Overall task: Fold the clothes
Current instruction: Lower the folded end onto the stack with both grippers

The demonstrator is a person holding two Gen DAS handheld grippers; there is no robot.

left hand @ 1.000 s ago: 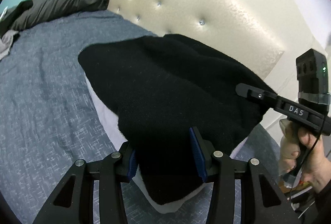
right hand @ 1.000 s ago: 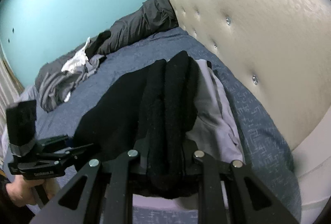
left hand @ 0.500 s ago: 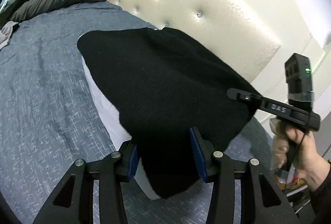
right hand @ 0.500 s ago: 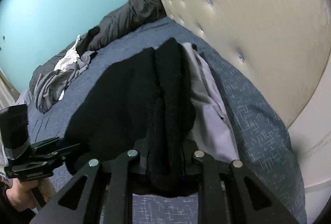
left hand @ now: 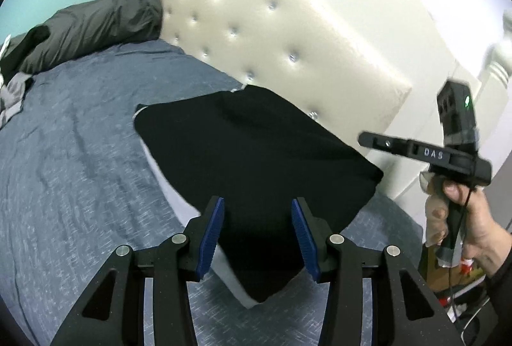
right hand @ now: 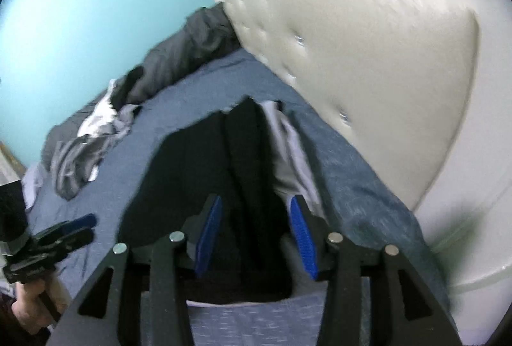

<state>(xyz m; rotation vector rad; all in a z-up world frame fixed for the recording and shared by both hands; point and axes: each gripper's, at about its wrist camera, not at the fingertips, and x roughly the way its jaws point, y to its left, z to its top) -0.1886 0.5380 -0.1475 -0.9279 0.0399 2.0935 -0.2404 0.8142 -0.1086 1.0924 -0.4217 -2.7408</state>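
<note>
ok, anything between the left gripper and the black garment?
Nothing visible. The left gripper hangs open near the black garment, which lies folded on a pale grey garment on the bed; the gap is clear.

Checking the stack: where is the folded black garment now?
The black garment lies on the bed atop a pale garment, by the tufted headboard.

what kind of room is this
Most likely a bedroom: a bed with a blue cover, a cream tufted headboard behind it, and loose clothes piled on the bed near a folded black garment.
</note>
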